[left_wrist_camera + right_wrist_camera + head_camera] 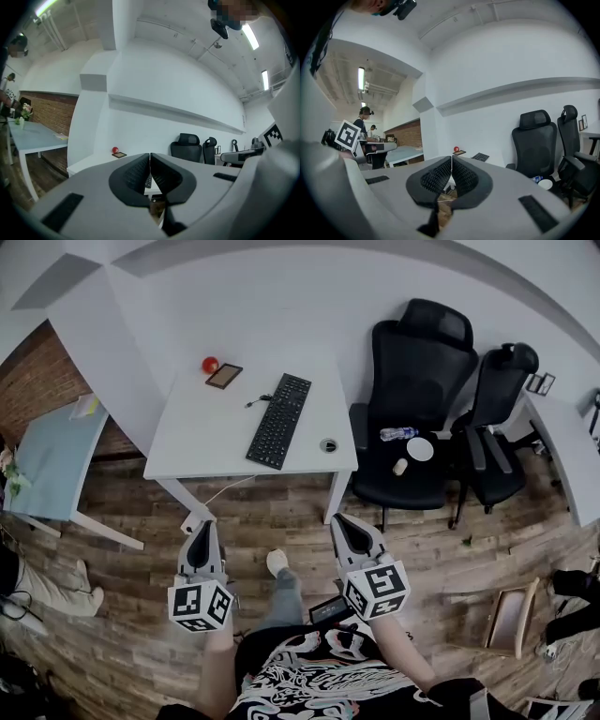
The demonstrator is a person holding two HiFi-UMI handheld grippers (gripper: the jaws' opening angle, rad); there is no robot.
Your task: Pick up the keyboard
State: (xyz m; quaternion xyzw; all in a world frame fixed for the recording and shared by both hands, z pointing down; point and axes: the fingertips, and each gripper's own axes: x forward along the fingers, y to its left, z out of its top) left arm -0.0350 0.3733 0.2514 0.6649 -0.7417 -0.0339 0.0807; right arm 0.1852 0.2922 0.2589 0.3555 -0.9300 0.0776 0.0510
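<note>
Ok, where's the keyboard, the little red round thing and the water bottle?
keyboard (pixel 278 421): head view, on the middle of its keys.
red round thing (pixel 210 365): head view, on its centre.
water bottle (pixel 398 434): head view, on the middle of its clear body.

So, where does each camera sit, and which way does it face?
Head view: on the person's head, facing steeply down at the white rectangular desk with the long black keyboard; left gripper, right gripper, forearms, shirt show.
Left gripper view: on that gripper, facing level past its shut jaws towards the desk.
Right gripper view: on that gripper, likewise; black mesh office chair at right.
Shared: all three show the small red round object.
</note>
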